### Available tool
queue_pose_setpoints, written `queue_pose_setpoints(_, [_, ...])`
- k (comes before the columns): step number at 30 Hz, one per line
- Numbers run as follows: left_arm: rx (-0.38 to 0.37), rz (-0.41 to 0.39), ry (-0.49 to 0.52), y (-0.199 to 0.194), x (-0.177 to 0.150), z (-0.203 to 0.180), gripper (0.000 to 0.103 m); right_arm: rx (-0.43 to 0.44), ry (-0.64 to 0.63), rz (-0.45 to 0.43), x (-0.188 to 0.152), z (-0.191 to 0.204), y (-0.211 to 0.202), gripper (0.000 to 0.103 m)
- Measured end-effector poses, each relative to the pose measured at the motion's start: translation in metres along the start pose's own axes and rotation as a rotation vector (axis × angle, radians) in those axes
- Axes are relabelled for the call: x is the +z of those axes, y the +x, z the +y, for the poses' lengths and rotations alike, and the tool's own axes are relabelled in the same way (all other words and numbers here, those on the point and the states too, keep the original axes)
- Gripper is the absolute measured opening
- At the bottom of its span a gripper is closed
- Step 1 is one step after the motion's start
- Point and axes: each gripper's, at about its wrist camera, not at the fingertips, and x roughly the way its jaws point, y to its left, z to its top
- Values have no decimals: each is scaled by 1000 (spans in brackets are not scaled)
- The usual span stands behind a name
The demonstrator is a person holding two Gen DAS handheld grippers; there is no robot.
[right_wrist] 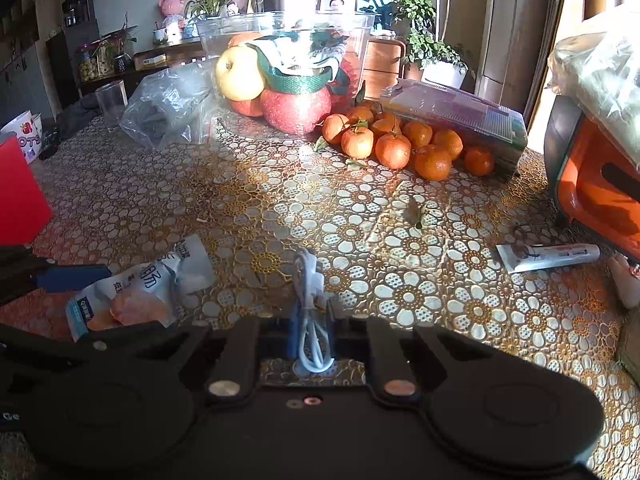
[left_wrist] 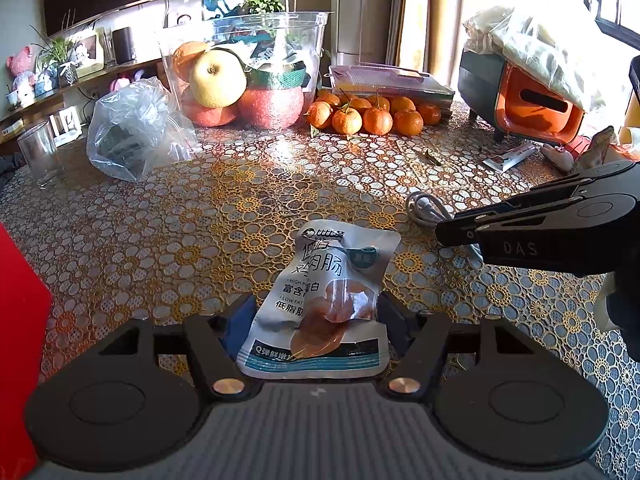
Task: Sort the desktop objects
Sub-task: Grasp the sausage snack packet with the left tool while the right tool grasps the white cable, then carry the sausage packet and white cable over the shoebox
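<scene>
My left gripper (left_wrist: 316, 312) is shut on a white sausage snack packet (left_wrist: 320, 300), which points away from the camera over the patterned table (left_wrist: 160, 248). The packet also shows in the right wrist view (right_wrist: 132, 296), held by the left gripper's blue fingers (right_wrist: 72, 278). My right gripper (right_wrist: 314, 320) is shut on a coiled white USB cable (right_wrist: 310, 312). In the left wrist view the right gripper (left_wrist: 444, 232) comes in from the right, over the cable (left_wrist: 424, 208).
A clear tub of fruit (left_wrist: 248, 76) stands at the back, with several mandarins (left_wrist: 372, 114), a flat box (right_wrist: 456, 116) and a plastic bag (left_wrist: 132, 132) beside it. A glass (left_wrist: 38, 154), a red object (right_wrist: 20, 192), a toothpaste tube (right_wrist: 548, 258) and an orange-green appliance (right_wrist: 600, 184) ring the table.
</scene>
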Motion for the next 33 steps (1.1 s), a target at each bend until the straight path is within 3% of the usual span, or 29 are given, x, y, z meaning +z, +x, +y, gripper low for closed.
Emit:
queue_pose_setpoints(16, [-14, 5, 19, -23, -6, -1, 60, -23, 108, -9, -20, 13, -47, 11])
queue_pose_setpoints(33, [-36, 19, -4, -84, -20, 0, 60, -2, 210, -27, -43, 40, -108, 11])
